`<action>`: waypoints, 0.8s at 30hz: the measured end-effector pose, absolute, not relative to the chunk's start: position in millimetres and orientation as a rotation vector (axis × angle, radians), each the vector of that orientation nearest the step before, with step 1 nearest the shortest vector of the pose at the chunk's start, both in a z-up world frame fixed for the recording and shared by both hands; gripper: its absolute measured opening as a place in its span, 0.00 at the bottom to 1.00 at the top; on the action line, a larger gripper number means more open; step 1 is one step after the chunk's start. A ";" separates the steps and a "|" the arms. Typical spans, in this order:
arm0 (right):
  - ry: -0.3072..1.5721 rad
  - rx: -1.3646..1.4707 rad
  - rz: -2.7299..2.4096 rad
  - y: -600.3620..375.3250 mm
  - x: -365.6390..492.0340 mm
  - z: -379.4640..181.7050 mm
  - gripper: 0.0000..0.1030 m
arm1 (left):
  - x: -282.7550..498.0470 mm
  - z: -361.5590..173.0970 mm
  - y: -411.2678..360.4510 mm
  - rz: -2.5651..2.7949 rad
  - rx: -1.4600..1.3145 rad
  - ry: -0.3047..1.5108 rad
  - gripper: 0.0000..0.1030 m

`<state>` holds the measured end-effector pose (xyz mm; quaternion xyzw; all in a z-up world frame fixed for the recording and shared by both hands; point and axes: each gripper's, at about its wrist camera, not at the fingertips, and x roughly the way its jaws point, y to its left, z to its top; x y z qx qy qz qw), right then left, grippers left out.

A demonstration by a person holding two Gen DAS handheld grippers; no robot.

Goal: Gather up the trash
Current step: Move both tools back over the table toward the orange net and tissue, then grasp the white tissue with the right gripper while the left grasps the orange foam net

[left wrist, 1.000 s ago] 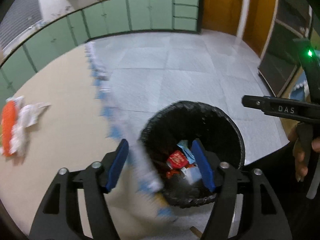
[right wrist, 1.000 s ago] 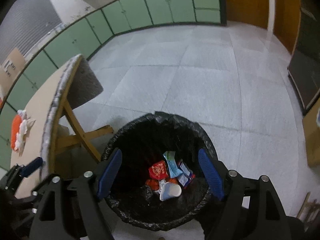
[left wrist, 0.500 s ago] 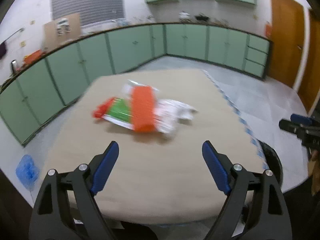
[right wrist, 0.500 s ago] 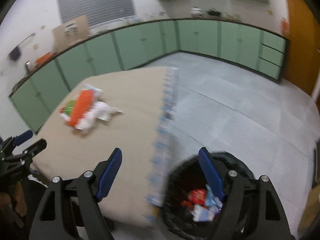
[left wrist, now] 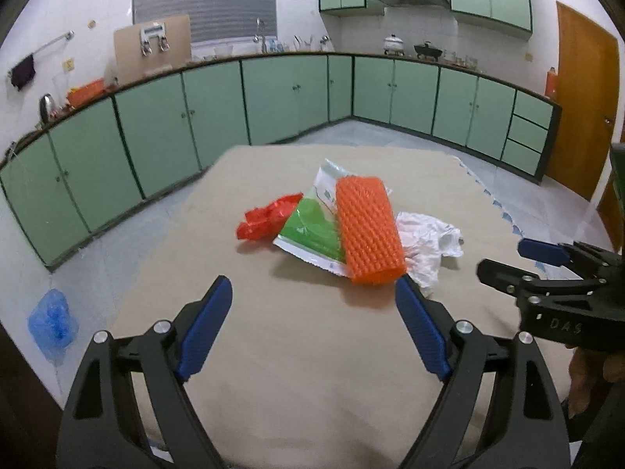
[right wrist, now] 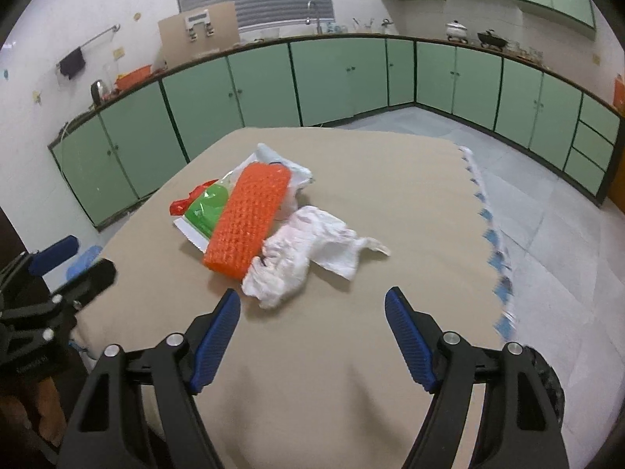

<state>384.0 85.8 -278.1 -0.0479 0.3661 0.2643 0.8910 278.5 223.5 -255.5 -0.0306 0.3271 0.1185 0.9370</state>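
Observation:
A pile of trash lies on the beige table (left wrist: 297, 351): an orange bumpy wrapper (left wrist: 369, 228) (right wrist: 248, 222), a green and white packet (left wrist: 312, 230) (right wrist: 205, 207) under it, a red wrapper (left wrist: 267, 217) (right wrist: 181, 205) to its left, and a crumpled white paper (left wrist: 429, 240) (right wrist: 308, 252) to its right. My left gripper (left wrist: 314, 330) is open and empty, just short of the pile. My right gripper (right wrist: 312, 338) is open and empty, just short of the white paper. Each gripper shows at the edge of the other's view.
The black trash bin's rim (right wrist: 549, 387) shows at the table's right edge. Green cabinets (left wrist: 273, 97) line the walls. A blue bag (left wrist: 50, 322) lies on the floor at the left. An orange door (left wrist: 582, 109) stands at the right.
Both grippers have swung from above the black bin to face the table and the trash pile, and have come closer to the pile. Both stay open and empty.

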 end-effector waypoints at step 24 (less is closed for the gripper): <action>0.819 -0.111 0.560 97.1 413.3 -304.1 0.03 | 295.2 -272.0 242.3 0.210 -0.099 0.683 0.71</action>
